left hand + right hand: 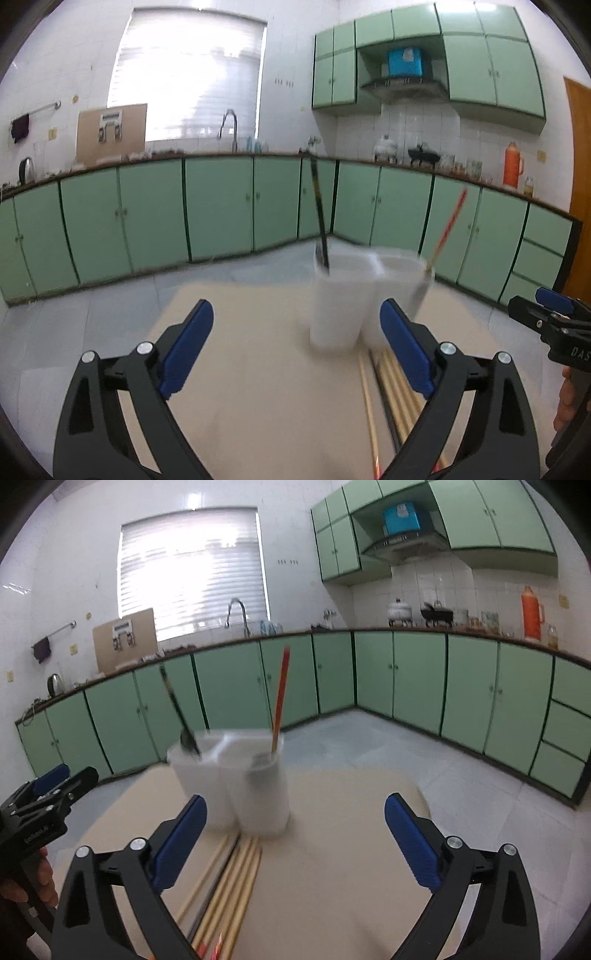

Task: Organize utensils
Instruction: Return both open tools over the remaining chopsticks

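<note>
Both grippers, left gripper (297, 347) and right gripper (295, 842), gape wide and hold nothing. Ahead of them on the tabletop (332, 867) stands a white two-compartment holder (232, 779); loose chopsticks (229, 882) lie just before it.

My left wrist camera looks forward and slightly down along its fingers, close over the beige table top (258, 387). My right wrist camera faces likewise from the right. Both share the white two-compartment plastic holder (354, 295) (236, 779) and green kitchen cabinets (155, 218) (417, 675).
</note>
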{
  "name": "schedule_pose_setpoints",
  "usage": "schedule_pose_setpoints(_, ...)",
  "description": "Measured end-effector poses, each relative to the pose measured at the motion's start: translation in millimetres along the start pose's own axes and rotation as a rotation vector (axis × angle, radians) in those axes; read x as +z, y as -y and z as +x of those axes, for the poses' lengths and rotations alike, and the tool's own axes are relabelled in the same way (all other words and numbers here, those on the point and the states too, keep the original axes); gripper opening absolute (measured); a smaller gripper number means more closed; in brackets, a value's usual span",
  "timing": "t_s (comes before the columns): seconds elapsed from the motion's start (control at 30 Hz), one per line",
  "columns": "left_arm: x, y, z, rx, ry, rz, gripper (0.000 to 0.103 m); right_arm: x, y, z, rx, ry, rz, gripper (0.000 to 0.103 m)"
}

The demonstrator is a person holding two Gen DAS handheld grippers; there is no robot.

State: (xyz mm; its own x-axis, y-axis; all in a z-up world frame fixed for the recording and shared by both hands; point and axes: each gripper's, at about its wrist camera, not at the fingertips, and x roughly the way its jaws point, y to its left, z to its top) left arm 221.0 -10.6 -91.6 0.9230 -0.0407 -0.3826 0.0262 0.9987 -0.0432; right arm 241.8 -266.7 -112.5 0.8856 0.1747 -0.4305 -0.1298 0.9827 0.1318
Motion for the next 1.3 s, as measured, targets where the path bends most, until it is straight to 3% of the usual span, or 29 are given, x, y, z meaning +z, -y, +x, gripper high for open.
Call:
schedule_pose_setpoints(0.2, -41.3, -4.0, -10.9, 0.034, -0.056, 0.033, 0.089, -45.1, -5.1, -13.1, -0.039, -0.025, 0.016, 0.095)
schedule_pose_setpoints(0.37, -66.1, -4.8, -20.9, 0.025, -0.125, 0.019, 0.089, -66.9, -9.0, -24.1, -0.022, -0.086, 0.042, 0.093)
schedule_pose_setpoints(0.57, -79.2, 2.6, -29.8, -0.002, -0.204, 0.068, 0.088, -87.7, -25.7, -32.4, -0.002, -0.202, -0.024, 0.073)
schedule_pose_setpoints(0.8, -93.8, 17.2, -33.3, -0.018, -0.284, 0.107, 0.076, -117.4, -42.4, -30.4, 0.04, -0.321, -0.038, 0.039)
schedule_pose_setpoints(0.9, -101.6, 21.9, -30.6, -0.033, -0.336, 0.117, 0.069, -125.2, -46.8, -29.7, 0.039, -0.345, -0.059, 0.03)
schedule_pose_setpoints(1.3, -111.6, 36.9, -24.1, -0.102, -0.419, 0.139, 0.065, -125.3, -53.3, -35.6, 0.101, -0.367, -0.057, 0.024)
